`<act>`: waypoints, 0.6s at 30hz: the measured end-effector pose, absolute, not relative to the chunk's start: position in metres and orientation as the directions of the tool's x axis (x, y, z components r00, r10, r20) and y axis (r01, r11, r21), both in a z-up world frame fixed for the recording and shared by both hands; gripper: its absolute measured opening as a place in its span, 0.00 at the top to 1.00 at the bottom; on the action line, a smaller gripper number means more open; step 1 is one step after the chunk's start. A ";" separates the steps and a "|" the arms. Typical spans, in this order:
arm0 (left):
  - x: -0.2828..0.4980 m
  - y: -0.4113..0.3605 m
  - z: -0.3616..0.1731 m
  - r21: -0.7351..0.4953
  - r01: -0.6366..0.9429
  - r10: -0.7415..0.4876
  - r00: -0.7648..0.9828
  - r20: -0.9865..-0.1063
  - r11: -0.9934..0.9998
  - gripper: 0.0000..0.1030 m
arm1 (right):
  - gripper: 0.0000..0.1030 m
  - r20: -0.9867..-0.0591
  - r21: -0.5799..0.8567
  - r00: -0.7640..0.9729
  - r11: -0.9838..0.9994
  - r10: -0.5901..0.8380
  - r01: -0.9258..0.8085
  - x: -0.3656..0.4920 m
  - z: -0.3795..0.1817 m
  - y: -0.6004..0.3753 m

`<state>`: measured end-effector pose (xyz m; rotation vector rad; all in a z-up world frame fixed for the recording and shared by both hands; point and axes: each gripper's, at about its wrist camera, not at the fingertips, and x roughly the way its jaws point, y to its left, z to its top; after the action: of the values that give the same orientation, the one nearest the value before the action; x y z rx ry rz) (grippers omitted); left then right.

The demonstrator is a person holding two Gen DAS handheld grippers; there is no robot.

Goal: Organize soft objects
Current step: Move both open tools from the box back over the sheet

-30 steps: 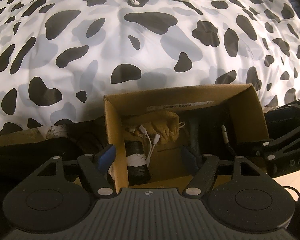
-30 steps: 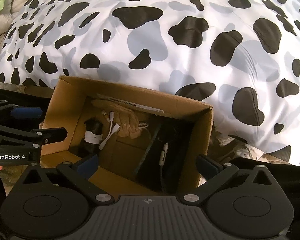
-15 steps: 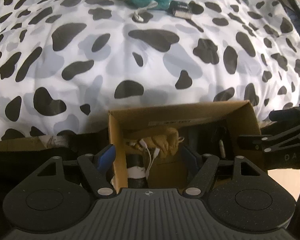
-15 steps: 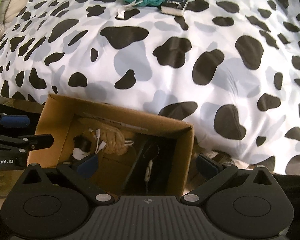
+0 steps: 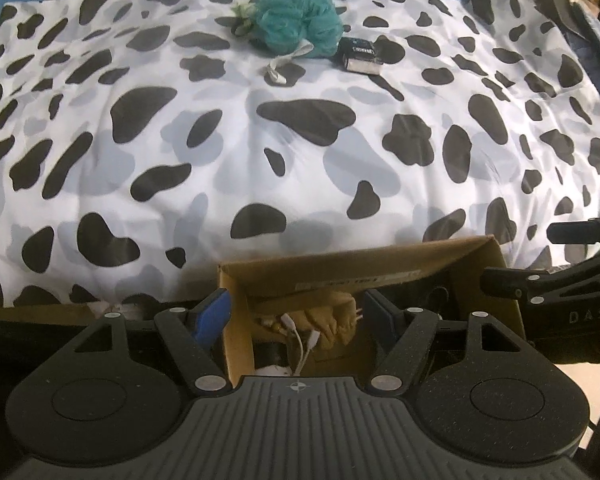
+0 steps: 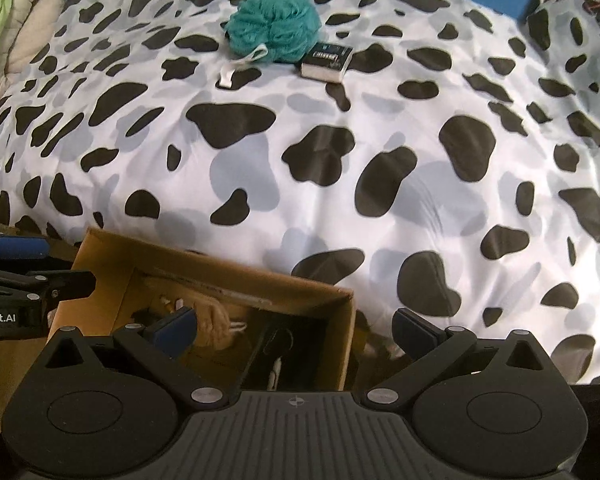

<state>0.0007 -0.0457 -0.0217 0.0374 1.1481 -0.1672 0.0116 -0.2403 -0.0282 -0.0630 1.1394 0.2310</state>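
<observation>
Both grippers have tilted up since a second ago, bringing the bed's far edge into view. Near that edge lies a fluffy teal mesh bath sponge (image 5: pixel 298 20) with a white loop, a small dark box (image 5: pixel 360 56) just beside it. Left gripper (image 5: pixel 300 314) and right gripper (image 6: pixel 294 330) fingers stand wide apart, empty, over a cardboard box (image 6: pixel 342 344) at the near edge.

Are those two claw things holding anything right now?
No. The left gripper and the right gripper both stand open with nothing between their pads, above the cardboard box. The teal bath pouf lies untouched on the bed.
</observation>
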 end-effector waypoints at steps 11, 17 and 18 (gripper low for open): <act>0.007 -0.049 -0.018 -0.029 0.162 -0.096 0.427 -0.899 0.986 0.31 | 0.00 -0.881 0.032 0.457 0.978 0.125 -0.206 0.017 -0.021 -0.243; 0.012 -0.044 -0.016 -0.033 0.156 -0.099 0.436 -0.895 0.987 0.31 | 0.00 -0.874 -0.002 0.476 0.979 0.098 -0.205 0.023 -0.019 -0.240; 0.013 -0.043 -0.015 -0.032 0.158 -0.099 0.438 -0.894 0.987 0.31 | 0.00 -0.873 -0.013 0.480 0.979 0.089 -0.205 0.023 -0.020 -0.239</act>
<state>0.0133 -0.0431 -0.0152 0.0596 1.1064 -0.1599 0.0234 -0.2393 -0.0195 -0.1212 1.0555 0.1801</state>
